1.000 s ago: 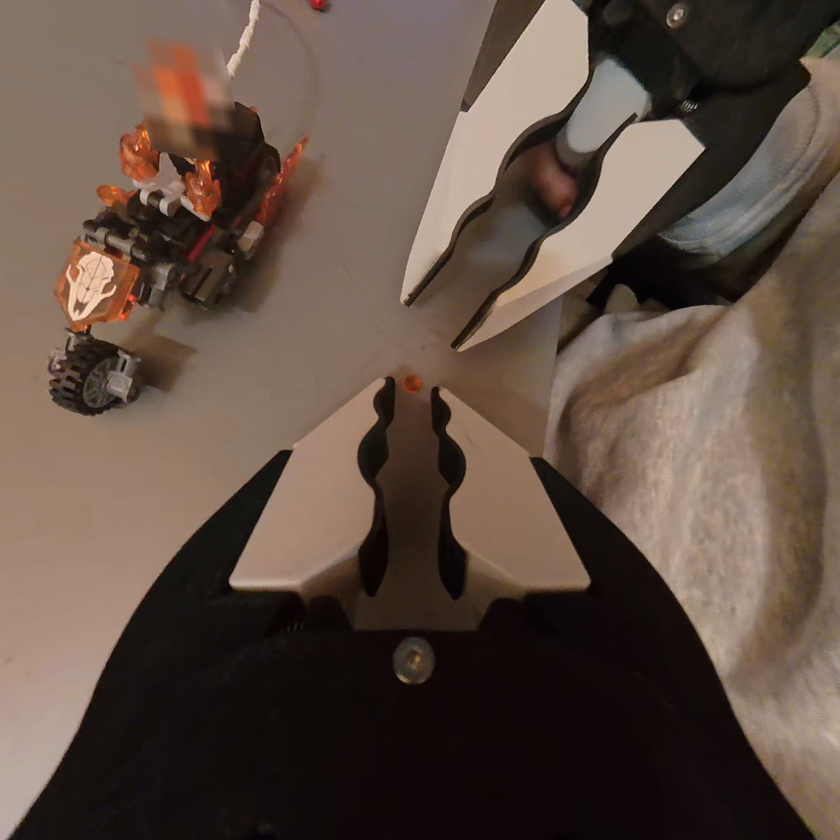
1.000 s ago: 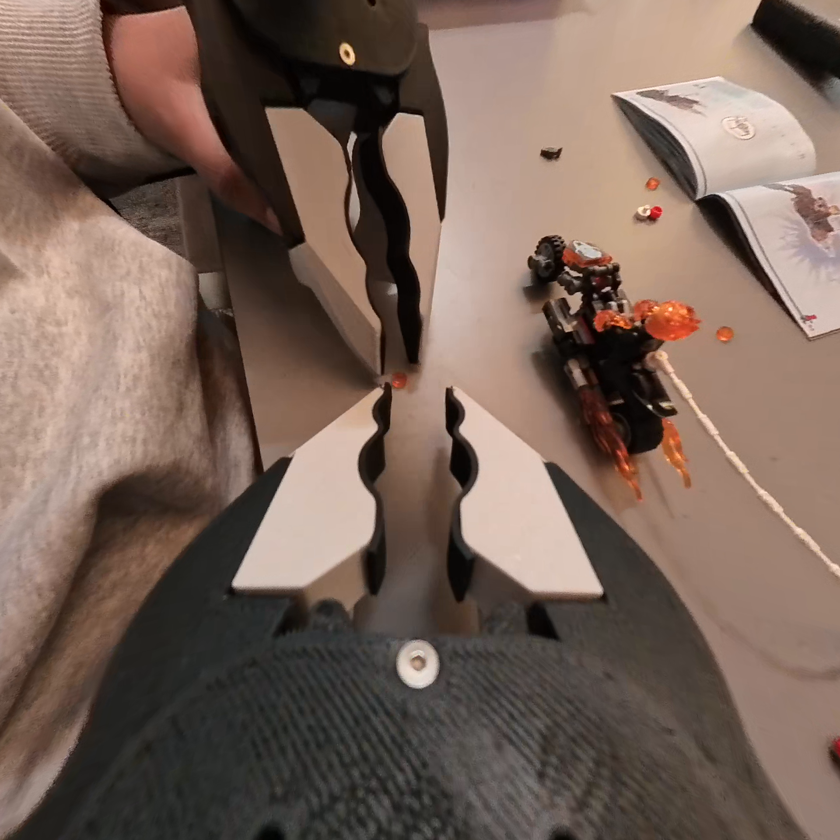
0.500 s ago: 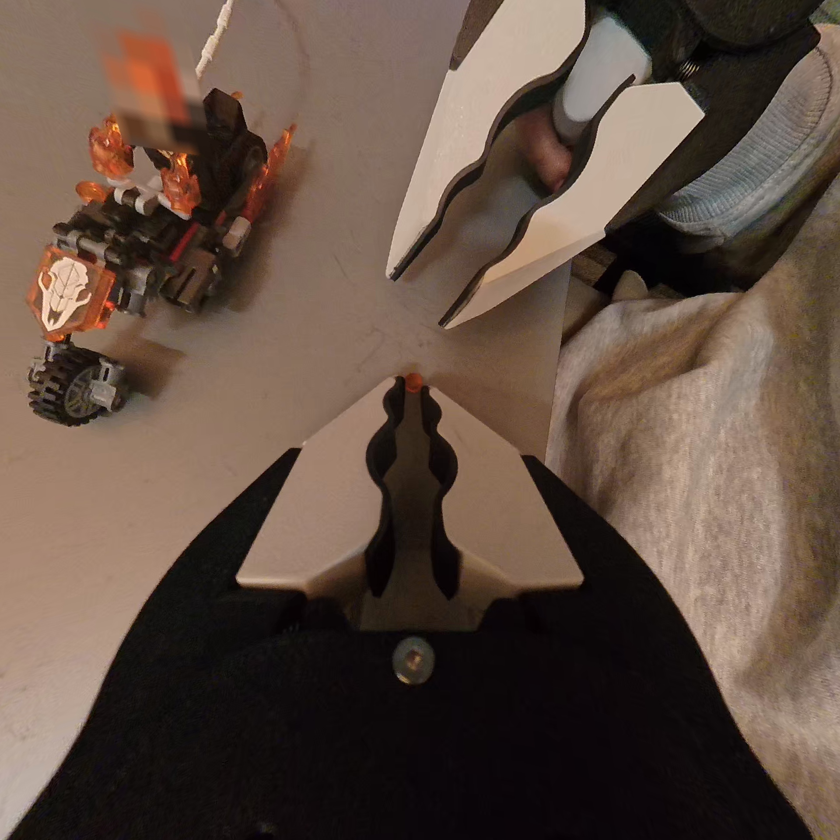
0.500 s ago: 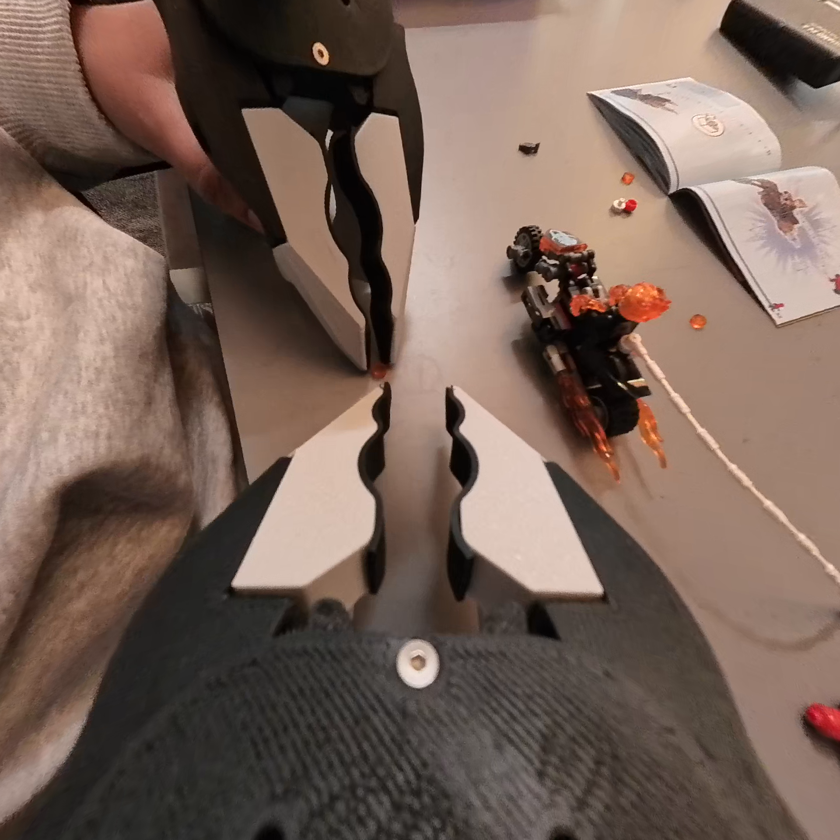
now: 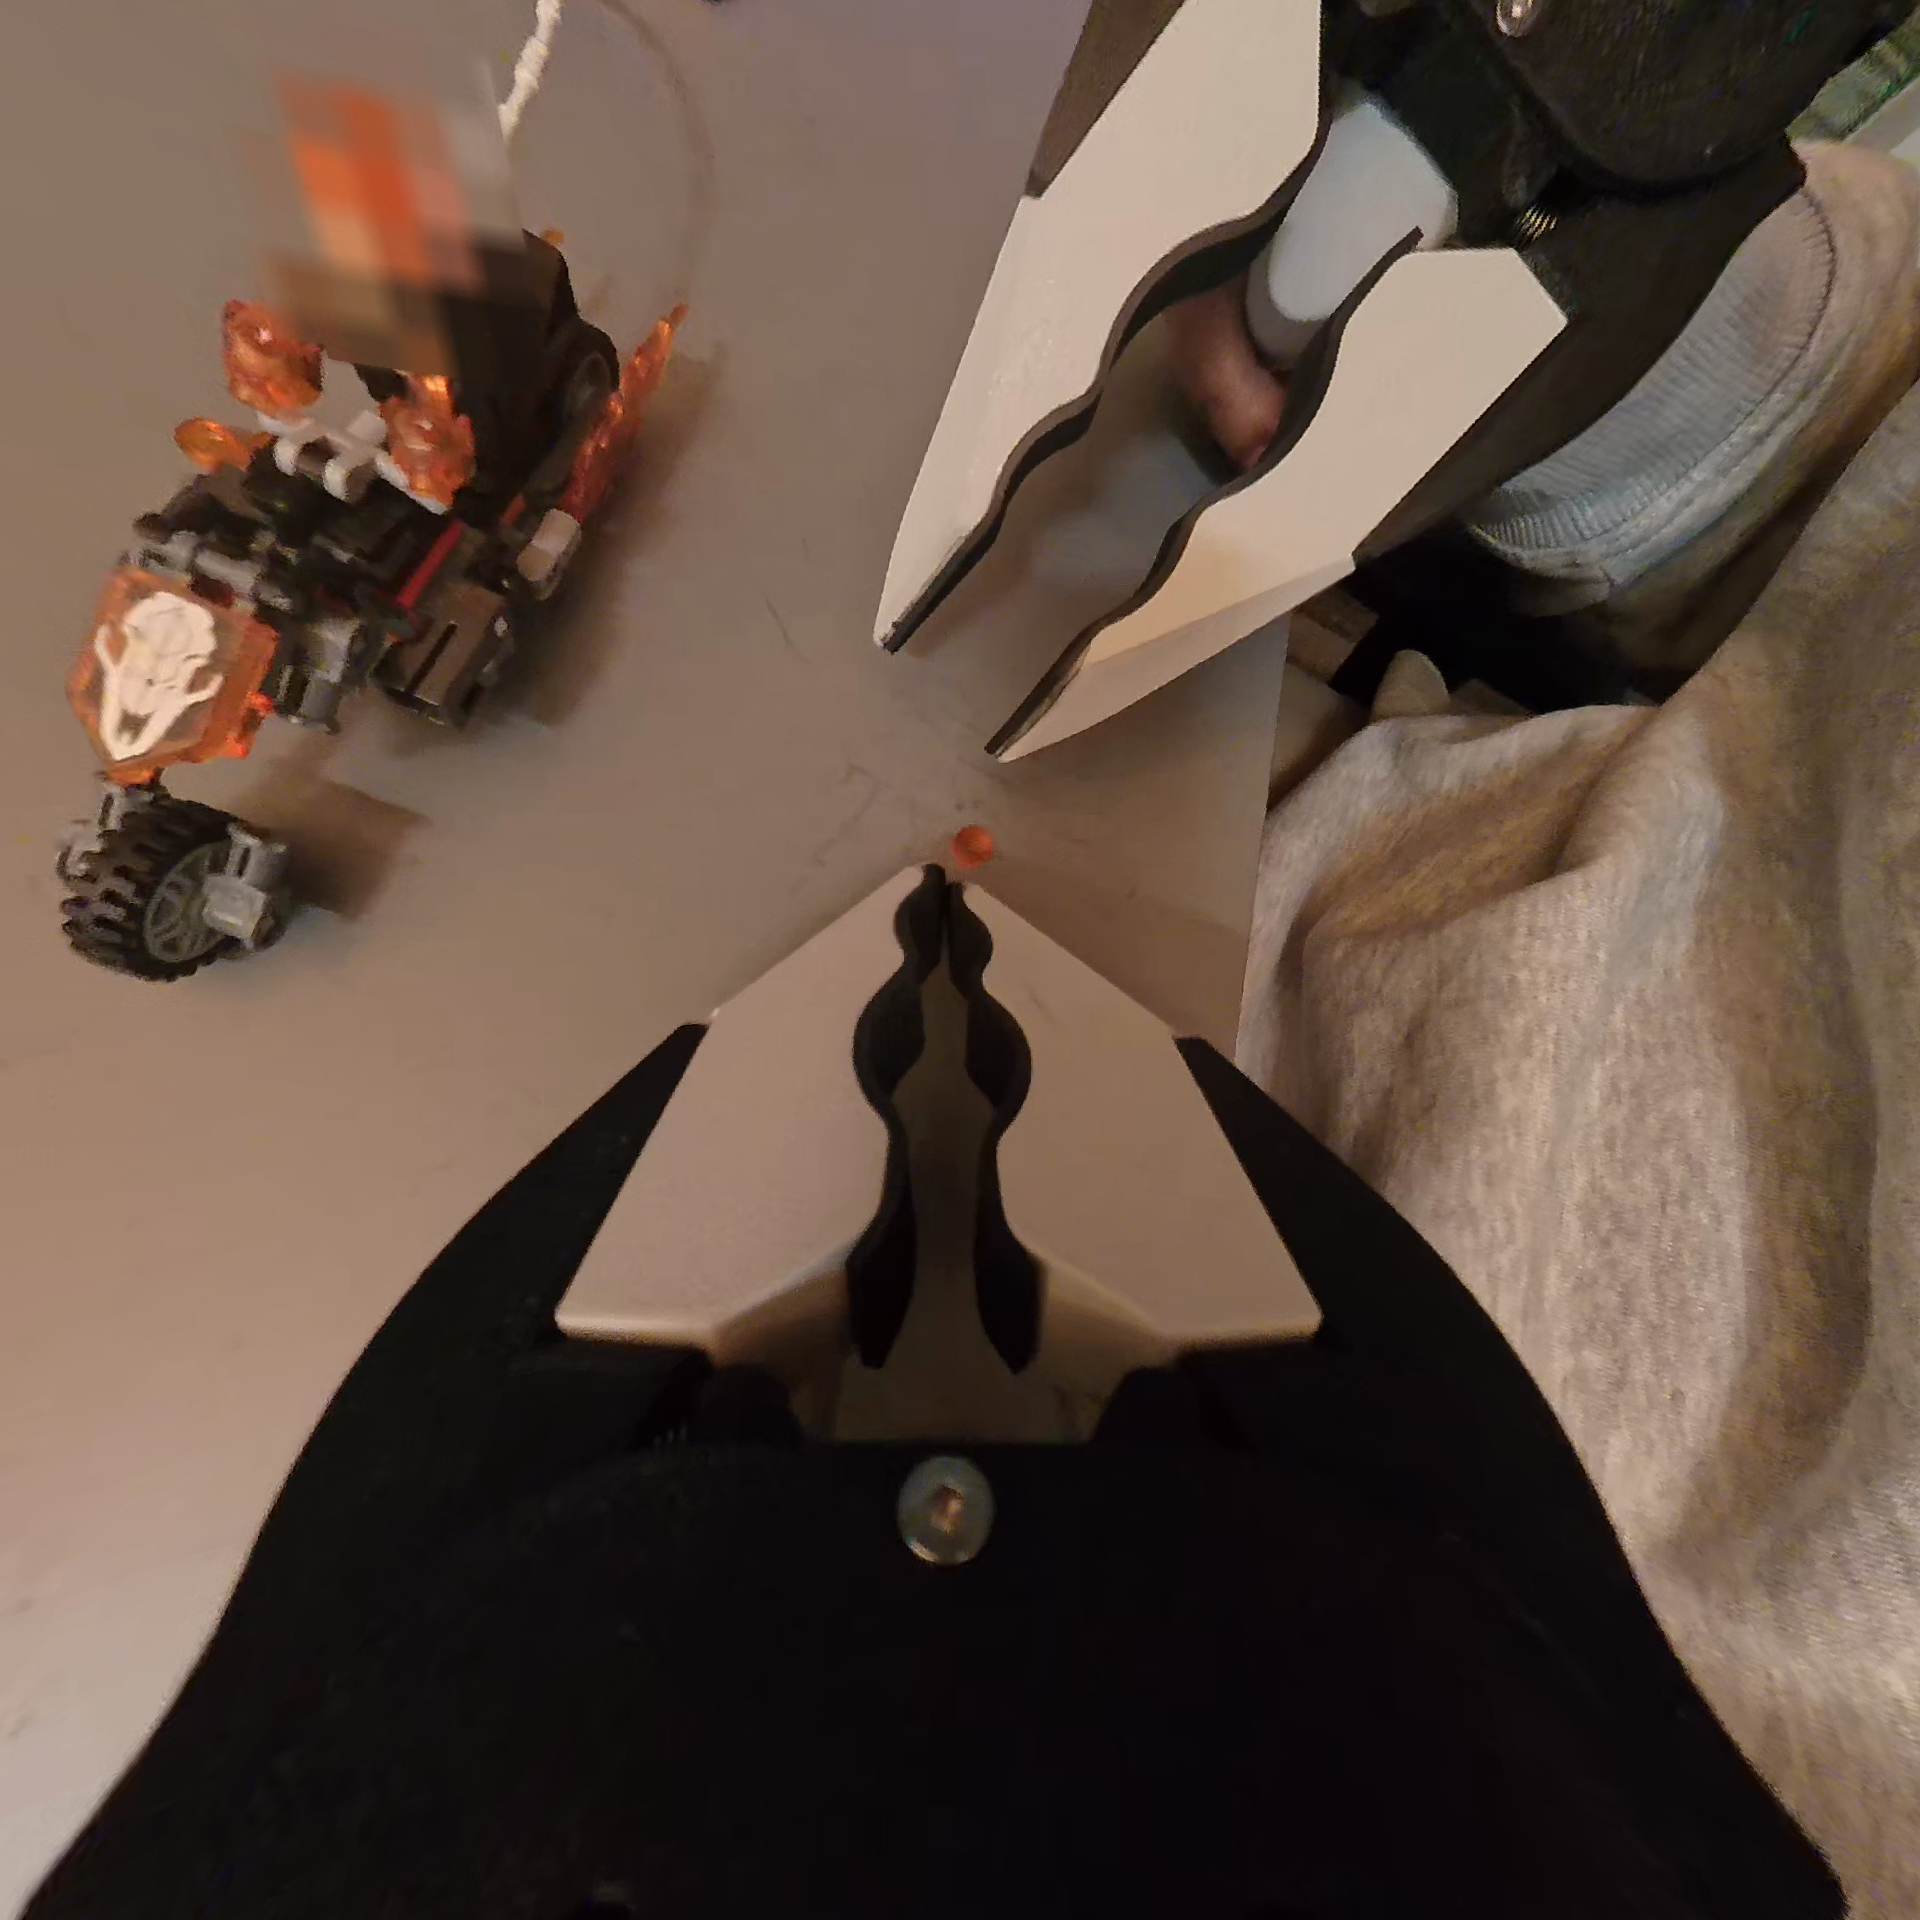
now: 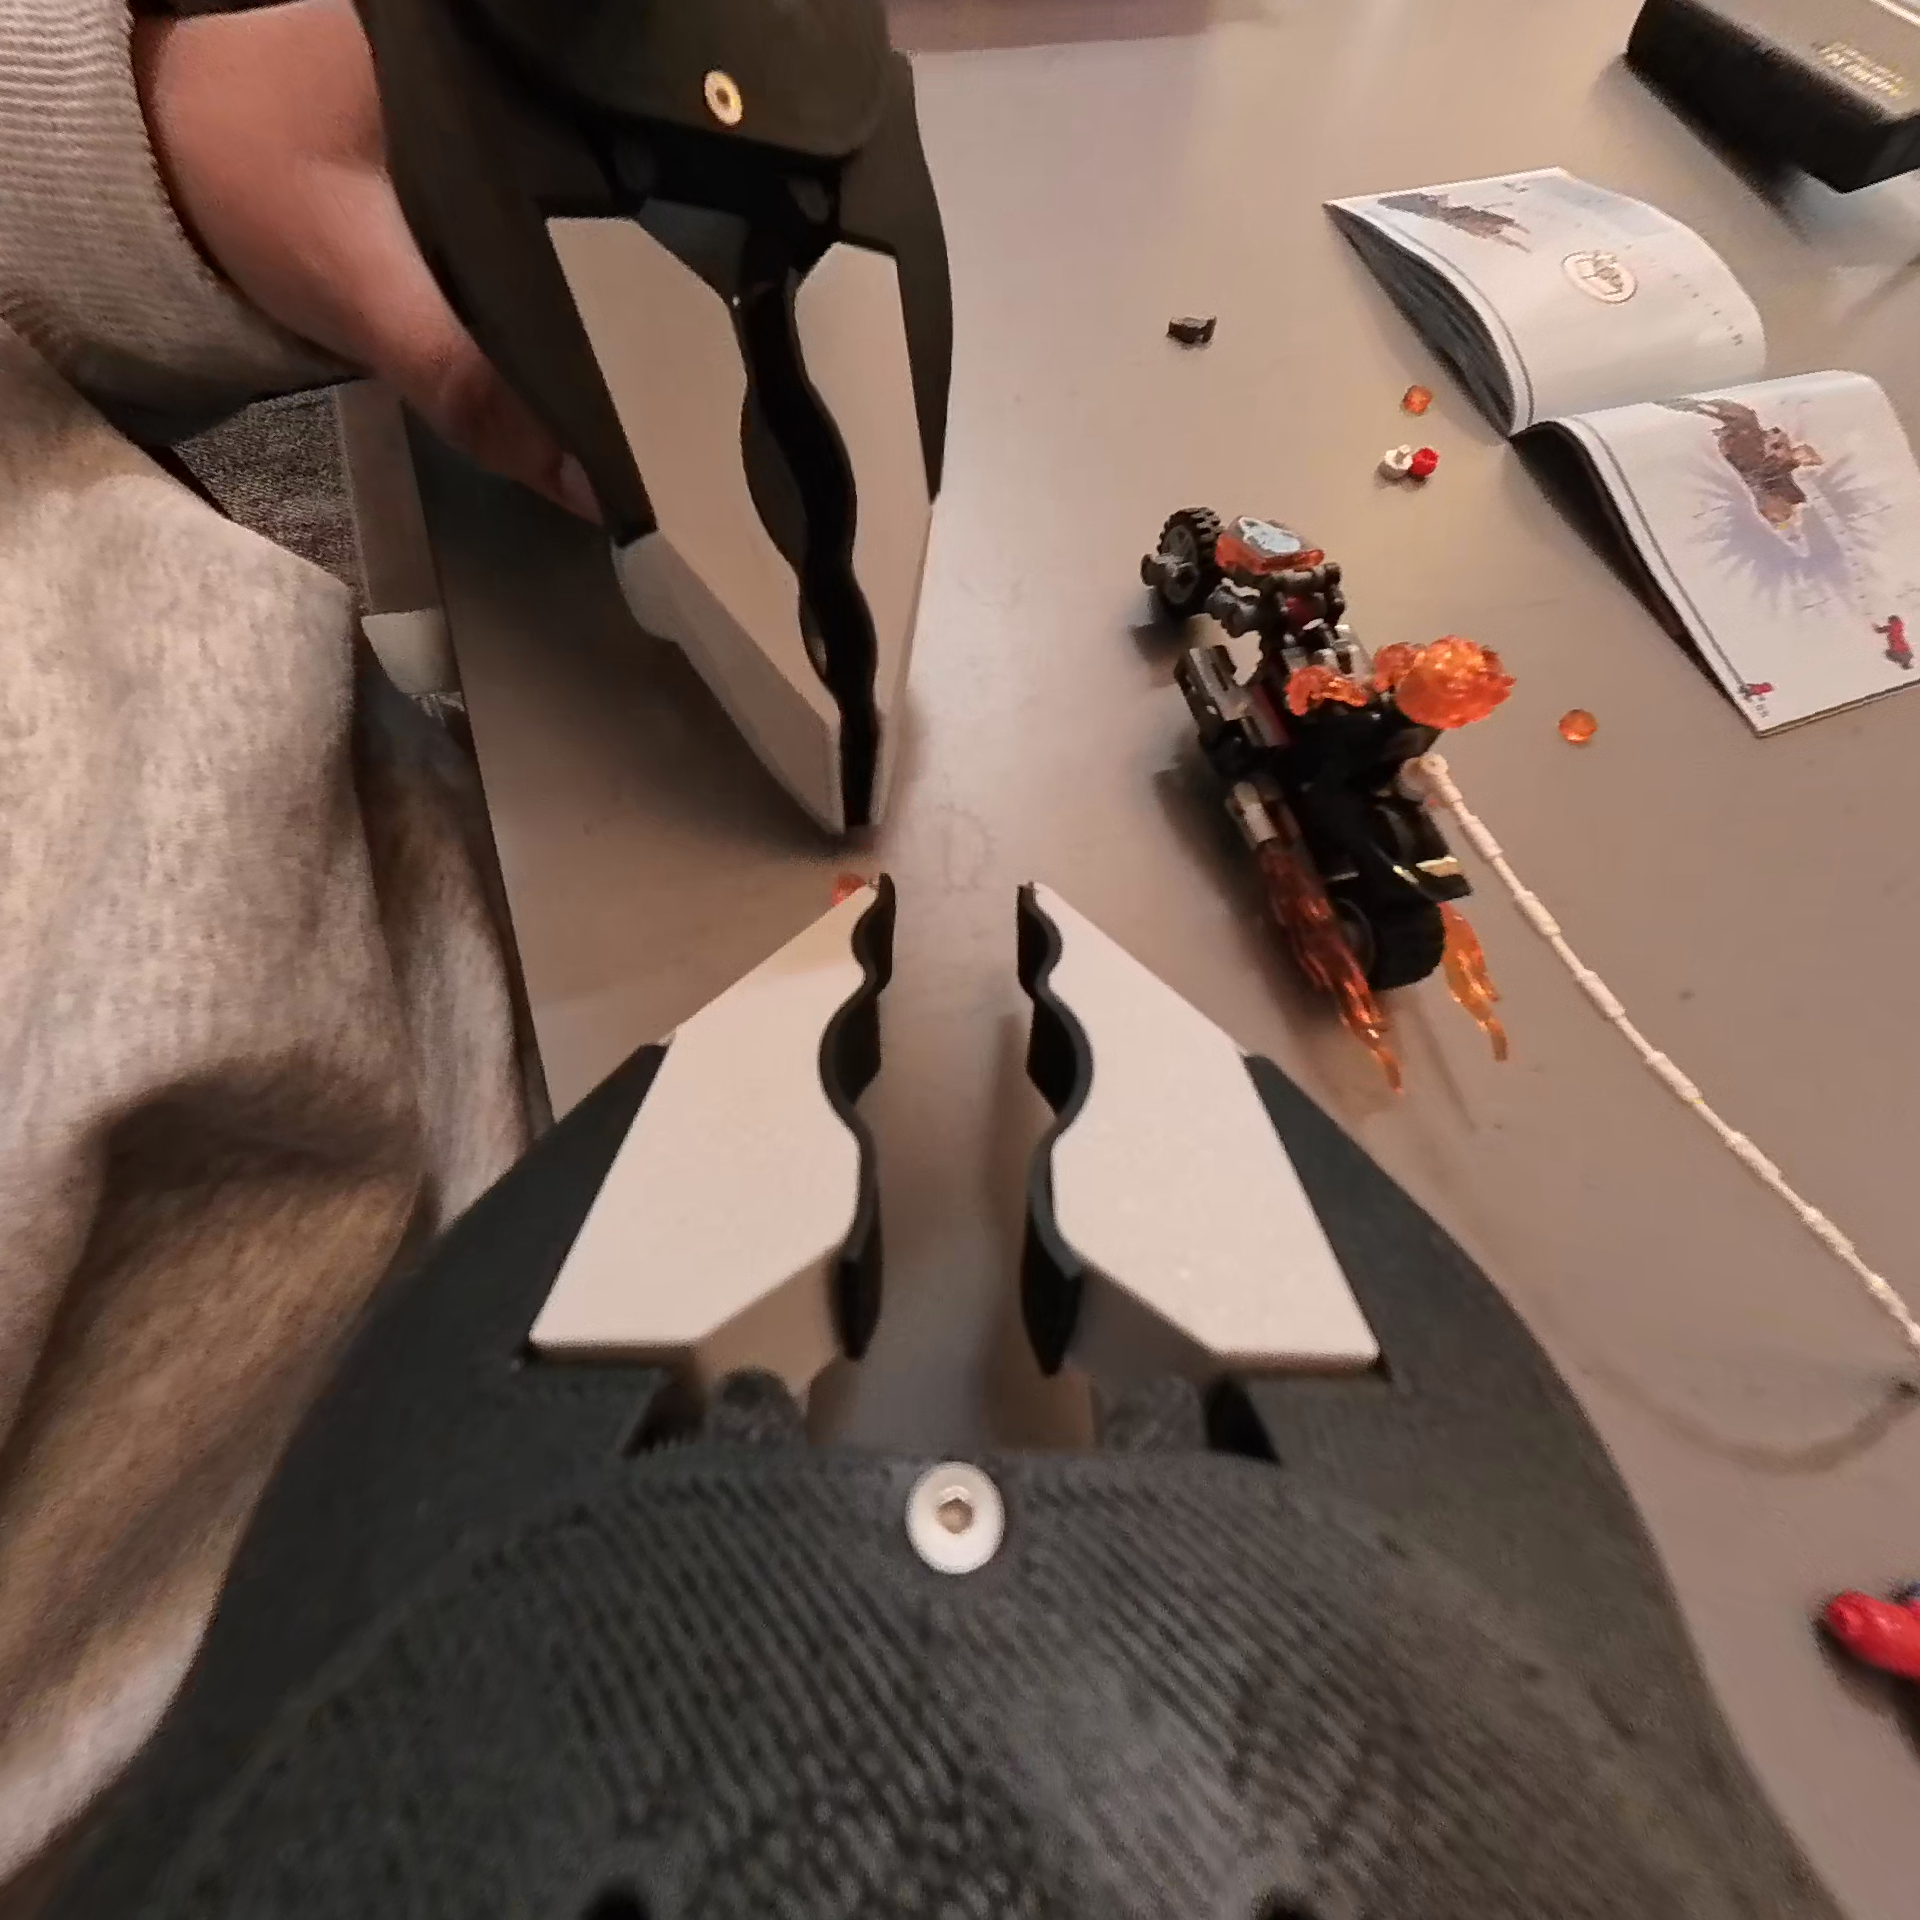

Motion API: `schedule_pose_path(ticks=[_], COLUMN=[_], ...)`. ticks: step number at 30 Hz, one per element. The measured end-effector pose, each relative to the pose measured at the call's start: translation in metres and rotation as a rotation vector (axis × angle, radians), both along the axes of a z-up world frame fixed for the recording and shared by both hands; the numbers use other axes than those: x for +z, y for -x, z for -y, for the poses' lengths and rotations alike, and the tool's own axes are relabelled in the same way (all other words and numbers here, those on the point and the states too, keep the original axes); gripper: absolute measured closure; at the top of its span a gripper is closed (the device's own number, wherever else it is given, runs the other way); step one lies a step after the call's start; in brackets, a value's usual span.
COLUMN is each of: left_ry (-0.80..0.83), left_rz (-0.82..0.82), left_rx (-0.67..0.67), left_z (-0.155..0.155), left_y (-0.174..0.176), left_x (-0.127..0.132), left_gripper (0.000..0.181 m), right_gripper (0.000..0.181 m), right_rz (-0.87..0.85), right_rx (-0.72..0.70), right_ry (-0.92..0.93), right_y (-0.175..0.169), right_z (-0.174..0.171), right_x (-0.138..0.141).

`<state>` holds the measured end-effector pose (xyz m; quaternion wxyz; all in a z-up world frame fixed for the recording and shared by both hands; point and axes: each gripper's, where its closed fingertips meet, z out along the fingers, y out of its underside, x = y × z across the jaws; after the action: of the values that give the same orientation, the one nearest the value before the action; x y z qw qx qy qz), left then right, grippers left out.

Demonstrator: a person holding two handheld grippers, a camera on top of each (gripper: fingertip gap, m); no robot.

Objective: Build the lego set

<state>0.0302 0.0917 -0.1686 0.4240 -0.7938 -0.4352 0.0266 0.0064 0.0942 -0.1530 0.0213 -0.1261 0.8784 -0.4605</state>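
A tiny orange round stud [image 5: 971, 842] lies on the grey table [image 5: 644, 831] just beyond the tips of my left gripper [image 5: 940, 883]. That gripper is shut with nothing between its fingers. In the right wrist view the stud [image 6: 847, 885] sits beside the left fingertip of my right gripper [image 6: 954, 891], which is open and empty. The left gripper [image 6: 852, 816] points down there, its tips just above the stud. The right gripper [image 5: 943, 694] faces the left one. The black and orange lego motorcycle [image 5: 343, 582] stands to the side, also in the right wrist view [image 6: 1320, 758].
An open instruction booklet [image 6: 1621, 416] lies at the far right, and a white chain [image 6: 1662, 1060] trails from the motorcycle. Small loose pieces [image 6: 1410, 460] lie near the booklet and a red piece [image 6: 1870, 1642] at the right edge. A person's grey sweater [image 5: 1558, 1039] covers the table edge. Left and right tips are no more than a few centimetres apart. Left tips and right tips are each some 20 centimetres from the red piece [image 6: 1870, 1642].
My left gripper closed from open around the stud. The stud now lies free just past its shut tips. The right gripper stayed open and shifted slightly.
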Motion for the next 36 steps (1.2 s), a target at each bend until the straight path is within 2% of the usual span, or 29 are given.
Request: schedule_pose_path(ticks=[3,6,12,18,25,27,31,36], left_ry=[-0.043,-0.065,0.009,0.039,0.044,0.054,0.064,-0.083], left_rz=[-0.001,0.012,-0.005,-0.010,-0.015,-0.023,-0.076,-0.117], left_rx=[0.022,0.017,-0.032,-0.040,-0.043,-0.021,0.097,0.249], left_z=[0.005,0.006,-0.007,-0.011,-0.011,-0.005,0.028,0.056], left_y=[0.002,0.001,0.000,0.004,0.003,0.005,0.017,0.035], left_x=[0.004,0.005,-0.001,-0.003,-0.003,-0.003,0.004,0.022], left_gripper=[0.181,0.174,0.165,0.175,0.176,0.176,0.177,0.177], right_gripper=[0.159,0.160,0.160,0.160,0.160,0.160,0.161,0.162], right_rz=[0.000,-0.002,-0.003,-0.009,-0.009,-0.013,-0.026,-0.054], right_rx=[-0.003,-0.004,-0.011,-0.015,-0.030,-0.036,-0.061,-0.124], right_ry=[-0.001,-0.004,-0.003,-0.003,0.003,0.006,0.017,0.045], right_y=[0.001,0.002,0.004,0.005,0.009,0.010,0.017,0.031], right_z=[0.000,0.000,0.000,-0.002,-0.003,-0.003,-0.002,0.005], right_x=[0.000,-0.001,-0.001,-0.001,0.000,0.000,0.003,0.008])
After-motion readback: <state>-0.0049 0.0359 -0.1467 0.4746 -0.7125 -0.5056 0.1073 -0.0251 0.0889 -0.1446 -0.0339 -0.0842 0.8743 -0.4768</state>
